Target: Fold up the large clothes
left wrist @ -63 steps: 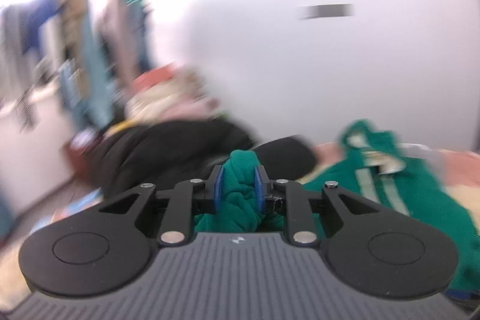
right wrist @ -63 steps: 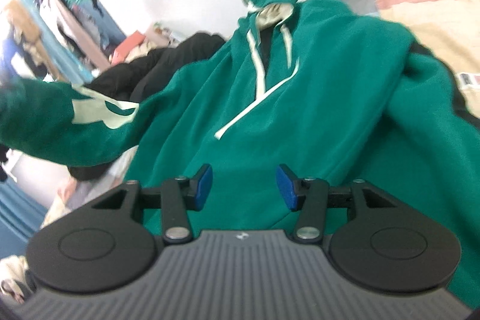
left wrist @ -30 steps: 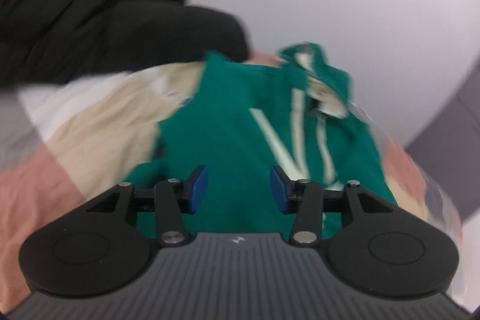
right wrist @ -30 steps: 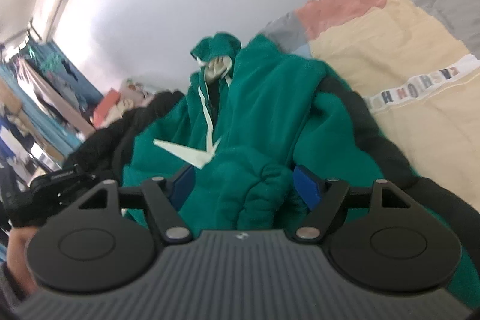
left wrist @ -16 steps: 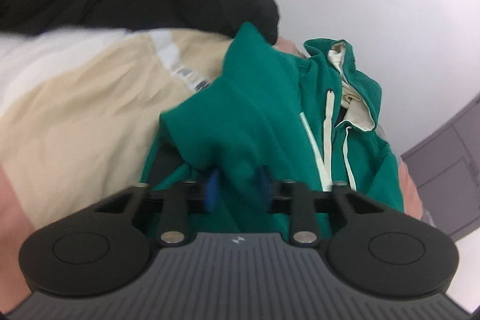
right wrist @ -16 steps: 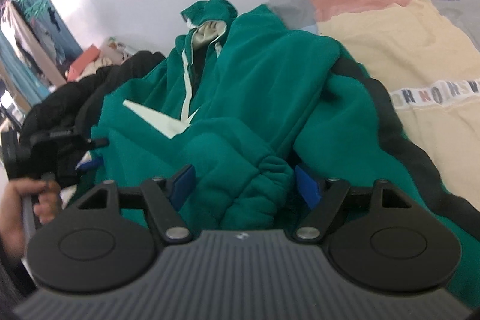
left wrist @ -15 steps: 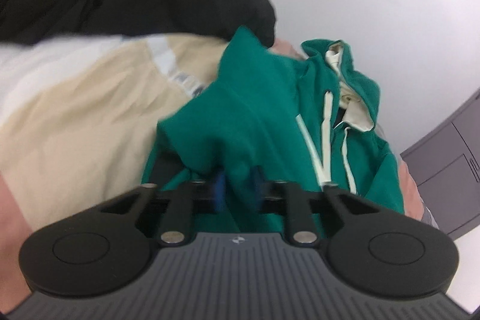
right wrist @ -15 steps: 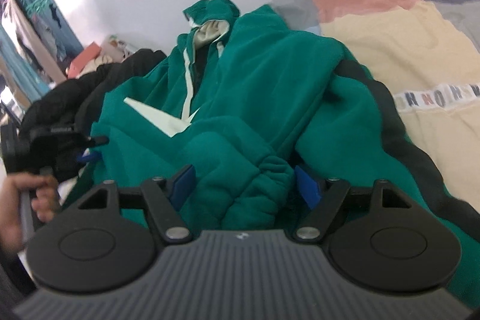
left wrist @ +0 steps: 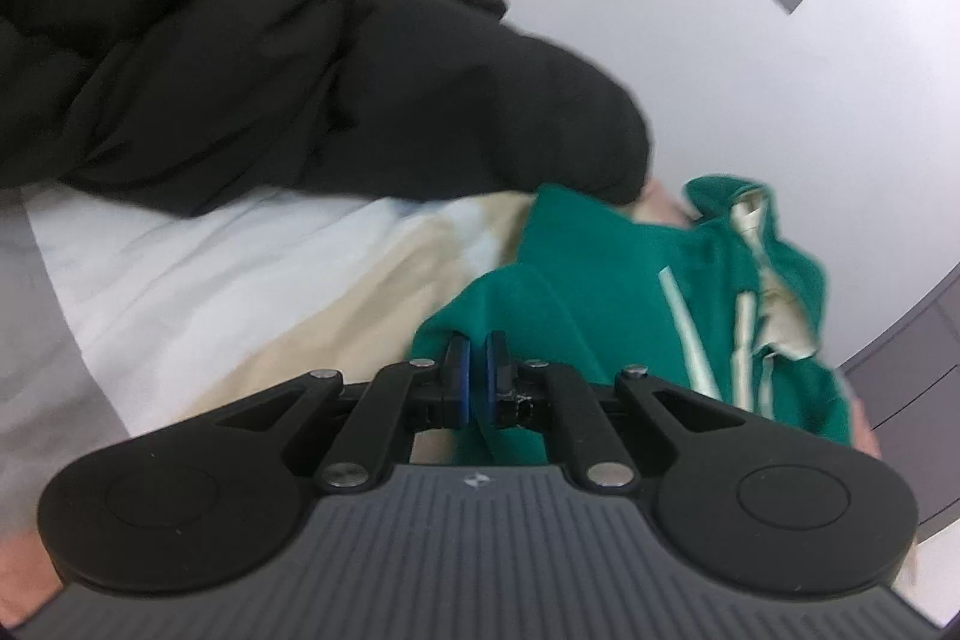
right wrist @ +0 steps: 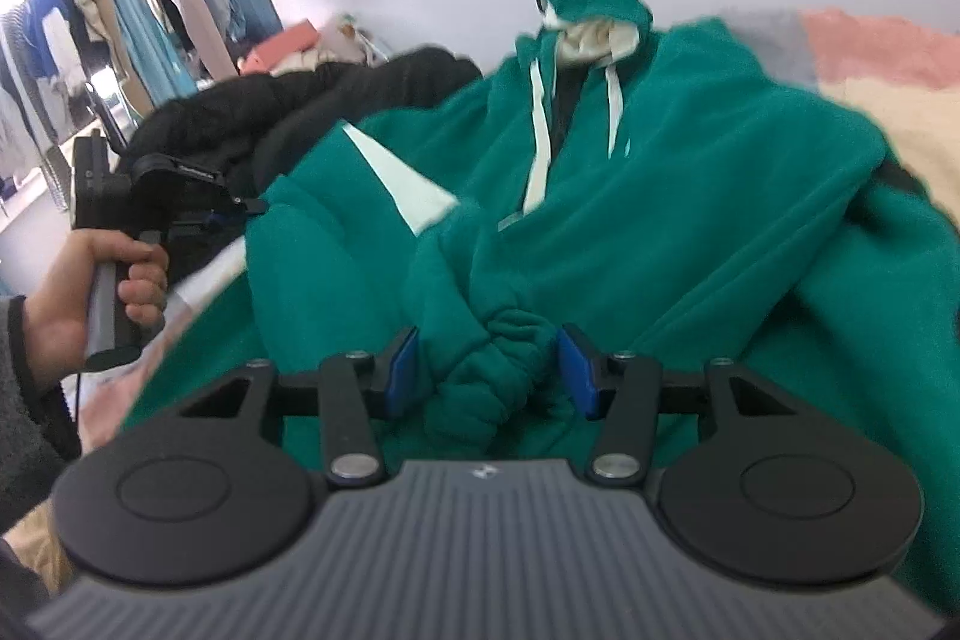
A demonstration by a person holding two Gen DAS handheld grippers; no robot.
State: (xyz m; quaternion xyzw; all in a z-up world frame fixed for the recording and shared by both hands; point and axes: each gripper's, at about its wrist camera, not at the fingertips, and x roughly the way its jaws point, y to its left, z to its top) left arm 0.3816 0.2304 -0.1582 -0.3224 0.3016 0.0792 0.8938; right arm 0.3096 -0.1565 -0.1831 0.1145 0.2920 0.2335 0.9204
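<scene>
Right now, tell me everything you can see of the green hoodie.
The green hoodie looks like thick fleece, with a cream-lined hood, two white drawstrings and a white patch on one sleeve. It lies front-up and rumpled on the patchwork blanket, hood toward the wall, beside a black jacket. The left gripper is shut on a fold of its edge. The right gripper is open, its fingers either side of a bunched sleeve cuff.

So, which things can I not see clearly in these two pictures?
- Left gripper grip: left view; the pads nearly meet on the hoodie, but blur hides how much cloth is between them.
- Hoodie's lower hem: both views; the gripper bodies cover it.
- Right sleeve cuff: right view; it lies between the open right gripper fingers, contact unclear.
- Black coat: left view; cut off by the edge.
</scene>
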